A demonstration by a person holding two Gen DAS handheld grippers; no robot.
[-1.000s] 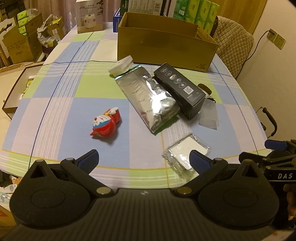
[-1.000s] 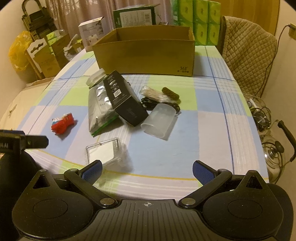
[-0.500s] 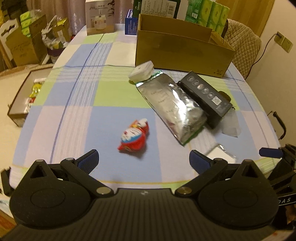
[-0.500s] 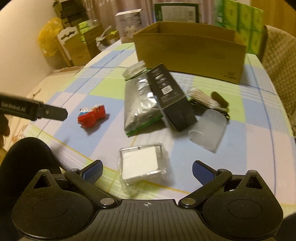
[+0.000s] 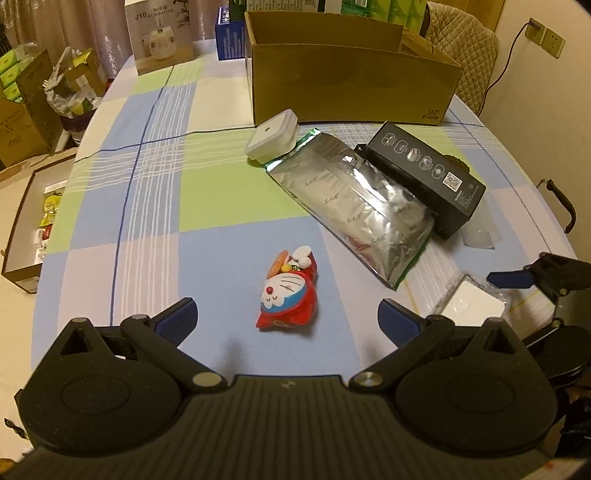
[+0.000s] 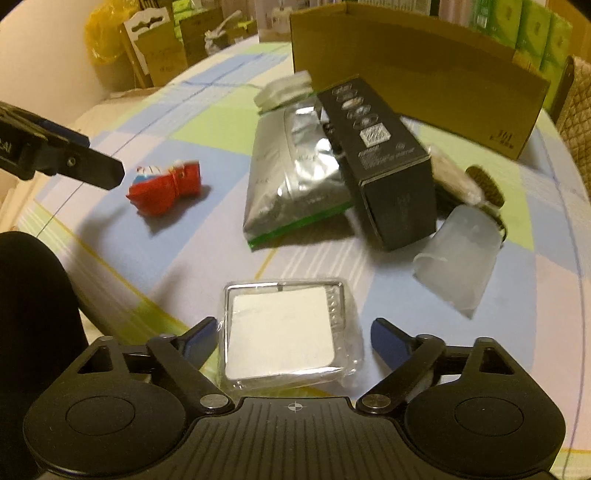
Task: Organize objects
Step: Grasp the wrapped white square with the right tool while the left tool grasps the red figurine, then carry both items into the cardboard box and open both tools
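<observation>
At twelve o'clock we see green packages (image 6: 532, 22) stacked behind the table, and a quilted chair back (image 5: 465, 51) at one o'clock. At ten o'clock a humidifier carton (image 5: 159, 35) stands on the checked tablecloth (image 5: 155, 206). At nine o'clock, on the floor, an open box (image 5: 22, 225) holds what may be snack packets. A wall socket (image 5: 546, 33) sits at two o'clock.

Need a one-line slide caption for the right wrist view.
Right gripper, jaws closing around the clear-wrapped white square pack on the checked tablecloth.
</observation>
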